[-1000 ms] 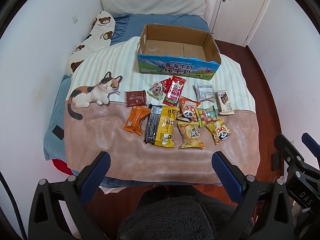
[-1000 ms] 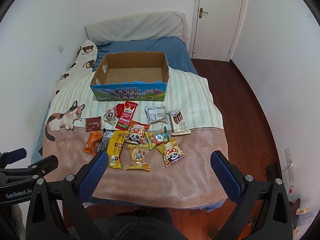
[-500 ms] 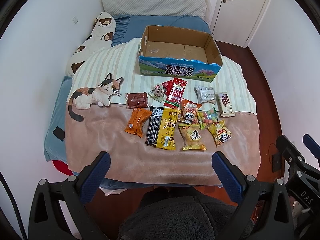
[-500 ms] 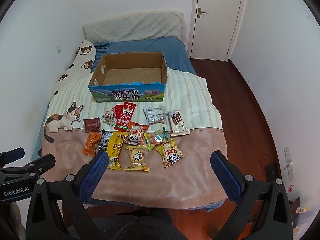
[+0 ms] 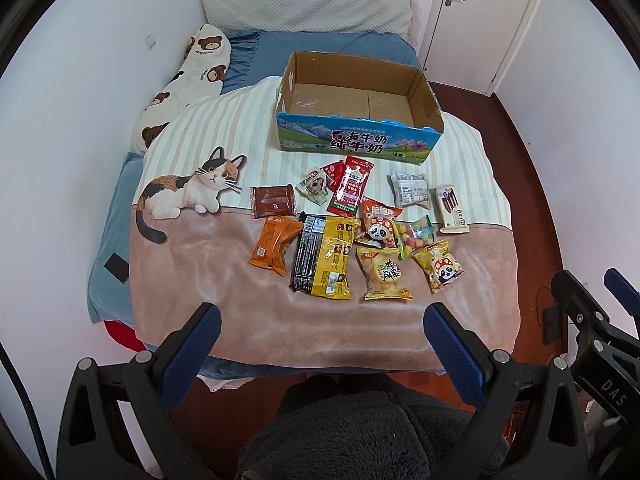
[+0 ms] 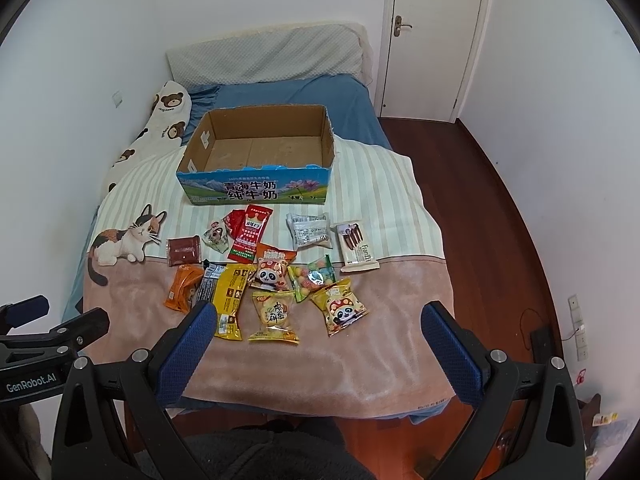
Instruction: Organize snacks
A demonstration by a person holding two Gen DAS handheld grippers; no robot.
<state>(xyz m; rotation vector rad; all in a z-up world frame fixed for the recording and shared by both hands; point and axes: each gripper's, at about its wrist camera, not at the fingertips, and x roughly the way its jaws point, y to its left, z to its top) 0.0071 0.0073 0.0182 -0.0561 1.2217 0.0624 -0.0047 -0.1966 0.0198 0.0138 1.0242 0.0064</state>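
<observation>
Several snack packets lie spread on a blanket on the bed: an orange packet (image 5: pixel 274 248), a yellow-and-black bag (image 5: pixel 326 258), a red stick pack (image 5: pixel 350 186), a brown packet (image 5: pixel 273 201), panda bags (image 5: pixel 438 266), a white Franzzi box (image 5: pixel 451 210). Behind them stands an empty open cardboard milk box (image 5: pixel 356 144), also in the right wrist view (image 6: pixel 256 190). My left gripper (image 5: pixel 320 340) is open and empty, held off the bed's near edge. My right gripper (image 6: pixel 316 340) is open and empty, also short of the snacks.
The cat-print blanket (image 5: pixel 180 248) covers the bed's near half. A bear-print pillow (image 5: pixel 188 84) lies at the left by the wall, a grey pillow (image 6: pixel 272 56) at the head. A door (image 6: pixel 432 32) and wooden floor (image 6: pixel 492 208) are on the right.
Both grippers have drifted slightly, so the bed and snacks sit a little lower and closer in view. Nothing was taken hold of.
</observation>
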